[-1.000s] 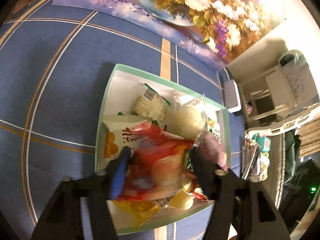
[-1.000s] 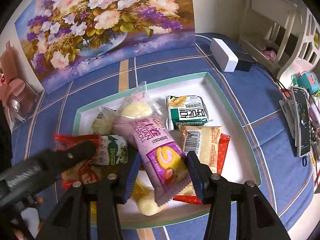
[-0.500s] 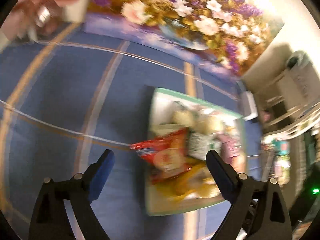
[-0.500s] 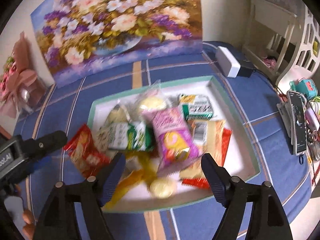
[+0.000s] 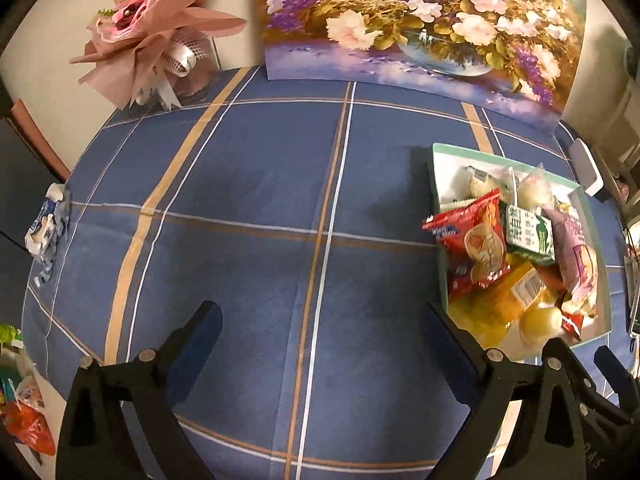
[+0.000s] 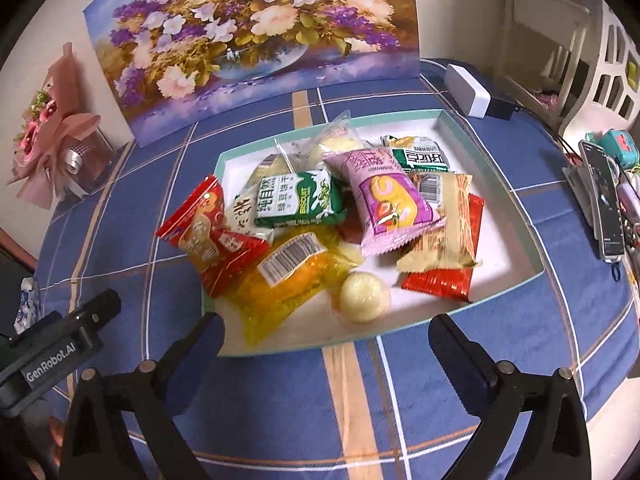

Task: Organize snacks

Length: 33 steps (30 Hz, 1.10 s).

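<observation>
A white tray with a green rim [image 6: 532,272] [image 5: 438,184] holds several snack packets on the blue checked cloth. A red packet [image 6: 208,236] [image 5: 474,240] hangs over the tray's left rim. A purple packet [image 6: 384,200] lies on top in the middle, beside a green biscuit pack [image 6: 298,200]. My right gripper [image 6: 324,332] hovers at the tray's near edge, its jaws opening, nothing between them. My left gripper [image 5: 320,320] hangs over bare cloth left of the tray, jaws opening and empty. Part of the left gripper's body [image 6: 60,348] shows in the right wrist view.
A flower painting [image 6: 256,36] leans on the wall behind the tray. A pink bouquet [image 5: 156,36] stands at the back left, a white box [image 6: 466,90] at the back right. A phone and small items [image 6: 602,200] lie right of the tray. A crumpled wrapper [image 5: 46,224] lies at the cloth's left edge.
Both grippers let go of their packets and opened wide. The red packet now lies over the tray's left rim, the purple one on the pile. The left gripper swung left over bare cloth.
</observation>
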{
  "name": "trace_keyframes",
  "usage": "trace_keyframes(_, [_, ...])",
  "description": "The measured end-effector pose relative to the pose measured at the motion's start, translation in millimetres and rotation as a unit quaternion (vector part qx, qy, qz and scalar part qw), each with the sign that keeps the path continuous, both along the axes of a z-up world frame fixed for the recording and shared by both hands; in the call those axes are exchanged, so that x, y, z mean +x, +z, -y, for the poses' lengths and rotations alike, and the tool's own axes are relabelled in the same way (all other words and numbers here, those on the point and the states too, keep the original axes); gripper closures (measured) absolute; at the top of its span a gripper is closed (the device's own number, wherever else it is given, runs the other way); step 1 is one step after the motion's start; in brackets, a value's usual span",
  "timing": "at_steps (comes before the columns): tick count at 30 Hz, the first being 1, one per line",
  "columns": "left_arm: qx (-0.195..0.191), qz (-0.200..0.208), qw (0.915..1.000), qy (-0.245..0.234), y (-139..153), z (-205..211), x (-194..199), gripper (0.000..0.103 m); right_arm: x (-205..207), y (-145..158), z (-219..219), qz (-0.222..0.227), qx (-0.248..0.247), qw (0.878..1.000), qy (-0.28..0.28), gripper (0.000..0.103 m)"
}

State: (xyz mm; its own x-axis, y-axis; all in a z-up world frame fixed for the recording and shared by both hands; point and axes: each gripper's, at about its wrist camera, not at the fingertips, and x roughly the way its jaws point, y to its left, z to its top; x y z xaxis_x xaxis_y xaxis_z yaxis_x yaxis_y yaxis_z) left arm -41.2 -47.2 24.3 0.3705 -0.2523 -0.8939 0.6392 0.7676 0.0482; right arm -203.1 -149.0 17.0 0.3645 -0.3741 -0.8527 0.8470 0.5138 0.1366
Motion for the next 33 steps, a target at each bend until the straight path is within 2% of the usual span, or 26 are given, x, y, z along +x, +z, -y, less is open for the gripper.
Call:
trace_keyframes(9, [0.009,-0.007,0.9999,0.005,0.0,-8.0,-3.4,0.004,1.3,-0.5,-4.1,-0.007,-0.003,1.0,0.006,0.0])
trace_keyframes(15, [0.034,-0.006,0.9993,0.012,-3.5,-7.5,-2.2,0.004,2.5,-0.4,-4.2,-0.01,-0.006,1.0,0.006,0.0])
trace_keyframes(33, [0.044,-0.015,0.9989,0.006,-4.7,-8.5,-3.5,0.004,4.1,-2.9,-3.4,-0.02,-0.012,1.0,0.014,0.0])
